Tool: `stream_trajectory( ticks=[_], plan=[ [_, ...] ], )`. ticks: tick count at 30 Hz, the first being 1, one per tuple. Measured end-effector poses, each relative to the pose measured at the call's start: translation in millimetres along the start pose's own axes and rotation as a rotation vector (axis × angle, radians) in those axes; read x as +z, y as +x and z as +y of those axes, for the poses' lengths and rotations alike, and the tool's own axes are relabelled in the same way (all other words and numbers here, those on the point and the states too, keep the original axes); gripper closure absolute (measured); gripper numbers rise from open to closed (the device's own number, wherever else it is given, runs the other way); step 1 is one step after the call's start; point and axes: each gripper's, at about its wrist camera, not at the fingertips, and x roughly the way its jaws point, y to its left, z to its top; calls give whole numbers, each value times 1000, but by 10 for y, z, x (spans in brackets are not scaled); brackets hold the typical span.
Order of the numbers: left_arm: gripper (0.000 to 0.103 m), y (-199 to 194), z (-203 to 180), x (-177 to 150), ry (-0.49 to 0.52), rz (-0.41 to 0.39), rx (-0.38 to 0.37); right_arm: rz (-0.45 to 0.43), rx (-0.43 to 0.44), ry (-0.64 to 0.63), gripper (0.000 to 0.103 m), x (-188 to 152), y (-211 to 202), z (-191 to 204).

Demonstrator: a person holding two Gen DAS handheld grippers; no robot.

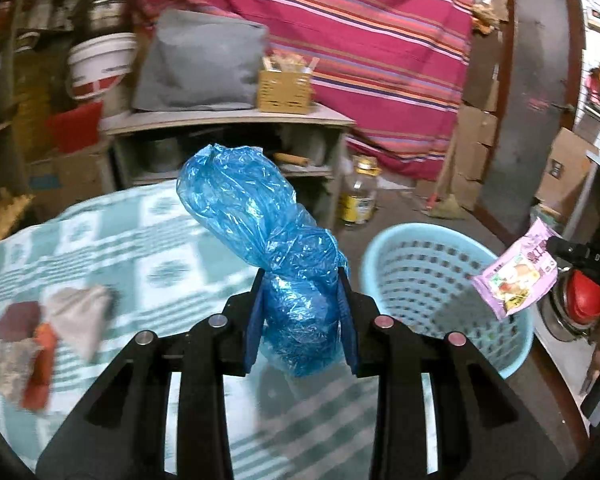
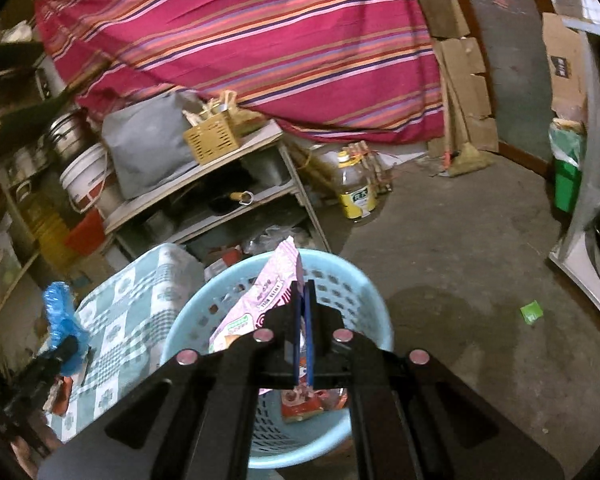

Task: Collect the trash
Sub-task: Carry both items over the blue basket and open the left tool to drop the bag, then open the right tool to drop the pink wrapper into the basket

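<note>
The round table under its green-and-white checked cloth (image 1: 148,232) takes up most of the near ground, and the pale blue perforated plastic laundry-style basket (image 2: 352,292) stands on the floor just beside its edge; I place everything else from that basket.

Held above the table edge, to one side of the basket, is a crumpled blue plastic bag (image 1: 260,216), bunched into a thick wad. The left gripper (image 1: 302,280) has its blue pads pressed into both sides of the wad, fingers held partway apart by its bulk. Smaller, and directly over the basket's mouth, hangs a pink-and-white printed snack wrapper (image 2: 256,300), pinched flat at one edge by the right gripper (image 2: 304,292), whose fingers are squeezed together on it. Down inside the basket lies a red wrapper (image 2: 312,400). Farther from the basket, on the cloth, a few scraps of crumpled paper and an orange wrapper (image 1: 40,360) remain.

This looks like the dropping step: both pieces are carried and the wrapper is already in position. Next, I'd say, the right fingers need only part over the opening, while the bag must first cross sideways until it clears the rim.
</note>
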Motion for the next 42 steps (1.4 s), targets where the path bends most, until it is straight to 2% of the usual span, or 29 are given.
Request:
stream_trajectory(
  ticks=[8, 14, 16, 18, 22, 24, 29, 30, 35, 36, 37, 38, 42],
  plan=[
    [71, 395, -592, 61, 31, 17, -110, -9, -45, 16, 101, 30, 30, -181],
    [69, 533, -896, 123, 75, 22, -137, -22, -56, 28, 101, 38, 11, -221],
    [63, 541, -950, 137, 78, 22, -142, -22, -55, 36, 101, 43, 17, -239],
    [47, 527, -934, 146, 69, 17, -140, -20, -56, 36, 101, 41, 26, -242],
    [40, 473, -873, 191, 58, 5, -128, -18, -59, 31, 101, 43, 37, -242],
    [27, 398, -809, 201, 39, -15, -111, -18, -59, 33, 101, 40, 46, -246],
    [16, 235, -644, 221, 8, -42, -81, -6, -54, 31, 101, 13, 113, -221],
    [12, 210, -608, 218, 6, -48, -68, -2, -52, 34, 98, 2, 140, -212],
    [7, 98, -392, 231, -10, -62, -13, 9, -56, 38, 96, -43, 252, -96],
    [6, 75, -349, 231, -16, -64, -5, 18, -62, 40, 76, -61, 282, -68],
    [6, 45, -293, 228, -24, -67, 6, 21, -68, 44, 40, -71, 301, -45],
    [6, 20, -245, 226, -30, -68, 17, 14, -80, 53, 30, -93, 311, -20],
    [6, -86, -28, 200, -58, -68, 58, 37, -92, 52, 30, -140, 380, 43]
  ],
)
